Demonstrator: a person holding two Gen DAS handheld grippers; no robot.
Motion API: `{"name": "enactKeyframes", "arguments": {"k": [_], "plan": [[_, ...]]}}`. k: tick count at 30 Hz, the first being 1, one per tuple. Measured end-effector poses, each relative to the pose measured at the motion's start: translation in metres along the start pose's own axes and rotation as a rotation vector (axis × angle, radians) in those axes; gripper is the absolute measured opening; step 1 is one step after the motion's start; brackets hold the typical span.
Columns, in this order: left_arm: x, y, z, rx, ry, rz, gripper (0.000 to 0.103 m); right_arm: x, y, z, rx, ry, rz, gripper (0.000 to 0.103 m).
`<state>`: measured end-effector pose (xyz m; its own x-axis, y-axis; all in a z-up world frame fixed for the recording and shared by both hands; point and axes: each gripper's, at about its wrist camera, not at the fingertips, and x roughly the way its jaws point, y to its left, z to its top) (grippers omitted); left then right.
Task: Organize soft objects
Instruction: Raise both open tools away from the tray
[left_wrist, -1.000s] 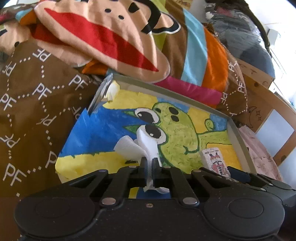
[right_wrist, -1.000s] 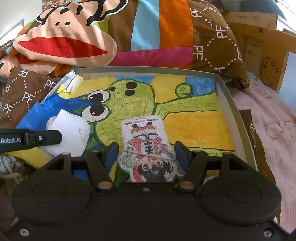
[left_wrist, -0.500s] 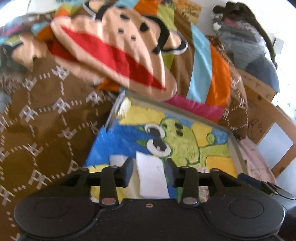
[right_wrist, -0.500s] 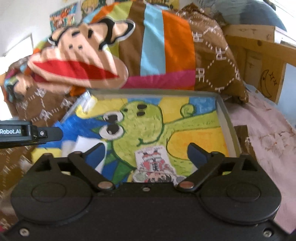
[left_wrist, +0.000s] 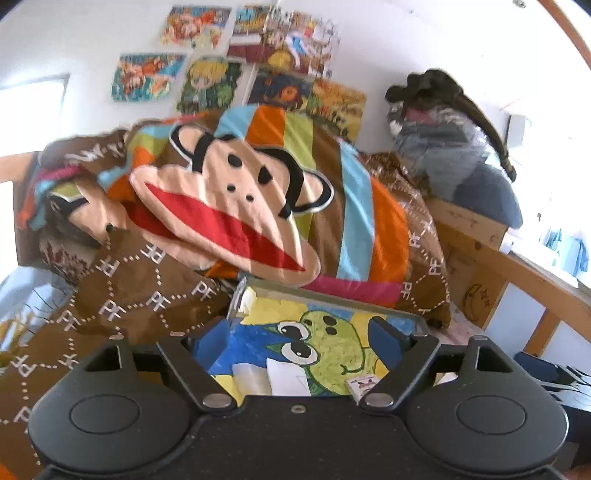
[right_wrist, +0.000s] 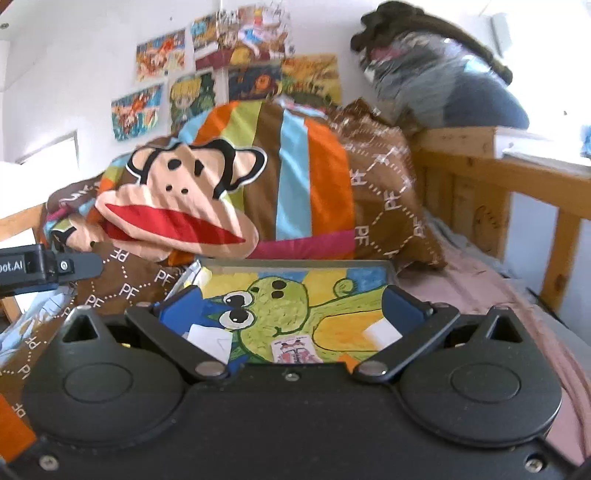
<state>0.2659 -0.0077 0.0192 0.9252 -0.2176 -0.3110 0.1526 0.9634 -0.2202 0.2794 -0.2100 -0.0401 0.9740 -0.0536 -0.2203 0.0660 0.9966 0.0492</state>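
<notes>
1. Grippers fill the near foreground. The left gripper (left_wrist: 297, 338) has its jaws opening, nothing between the blue pads (left_wrist: 212, 339). The right gripper (right_wrist: 291, 308) stands spread wide, gripping nothing.
2. Just beyond the fingers lies a shallow grey tray (right_wrist: 295, 263) on the bed, lined with a painted green cartoon creature on yellow and blue.
3. In the tray, at about 7 o'clock from the creature's eyes in the right view, rests a white tissue (right_wrist: 208, 339). It lies flat and free of both grippers.
4. At about 6 o'clock from the creature's face lies a small printed packet (right_wrist: 295, 349), also loose in the tray.
5. Behind the tray, at 12 o'clock, a heaped monkey-face blanket (left_wrist: 229, 218) in brown and bright stripes touches the tray's far rim.
6. At 2 o'clock runs a wooden bed rail (right_wrist: 517, 170).
7. Farthest back, posters (left_wrist: 258, 55) cover the white wall.
</notes>
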Motion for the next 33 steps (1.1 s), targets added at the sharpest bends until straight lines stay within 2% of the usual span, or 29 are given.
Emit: {"name": "enactKeyframes", "arguments": {"k": [10,14,25,33], "plan": [[-0.079,-0.003,-0.032,0.007,-0.091,0.037,0.092,-0.1,-0.006,-0.025,0.044,-0.083,-0.058,0.103],[-0.107,-0.007,-0.044,0.023,-0.111,0.044,0.095,-0.133,-0.007,-0.035,0.065,-0.082,-0.068,0.103],[-0.176,-0.028,-0.068,0.126,-0.153,0.005,0.101,-0.204,-0.015,-0.053,0.144,-0.061,-0.121,0.103],[-0.204,-0.027,-0.084,0.132,-0.131,0.021,0.102,-0.242,-0.017,-0.068,0.157,-0.041,-0.129,0.103]]}}
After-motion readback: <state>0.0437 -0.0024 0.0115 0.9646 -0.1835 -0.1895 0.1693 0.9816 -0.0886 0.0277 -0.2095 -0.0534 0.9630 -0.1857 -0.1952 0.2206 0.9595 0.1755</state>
